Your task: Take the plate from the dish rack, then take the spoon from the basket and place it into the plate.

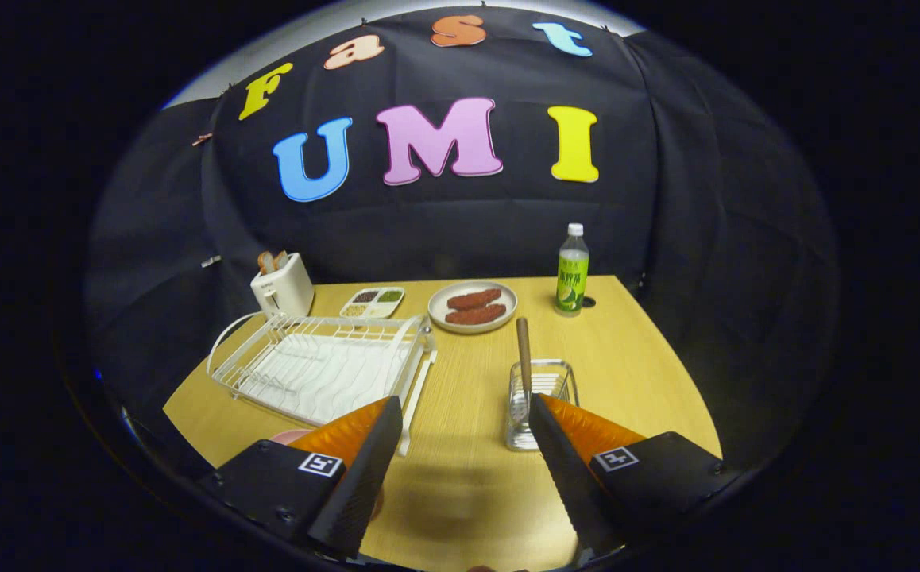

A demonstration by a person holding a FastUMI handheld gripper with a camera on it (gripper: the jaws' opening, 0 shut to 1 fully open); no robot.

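Black cloth hangs behind a pale wooden bench (468,381), and the tongs (460,417) hover above its near part, spread wide with nothing between them but bare wood. Just past the tip of the left finger sits the white wire dish rack (321,365), its slots looking empty from where I stand. A pink rim, which may be the plate (291,436), peeks out from behind that left finger, close to the rack's near corner; most of it is hidden. Right at the tip of the right finger stands a small wire basket (539,405) with the spoon (524,353) upright in it, its brown handle sticking up. Further beyond the tongs, along the far side of the bench, I see a white toaster (281,287) with bread in it, a small divided tray (373,302), a pale dish (473,307) holding two reddish-brown pieces of food, and a green bottle (572,270) with a white cap.
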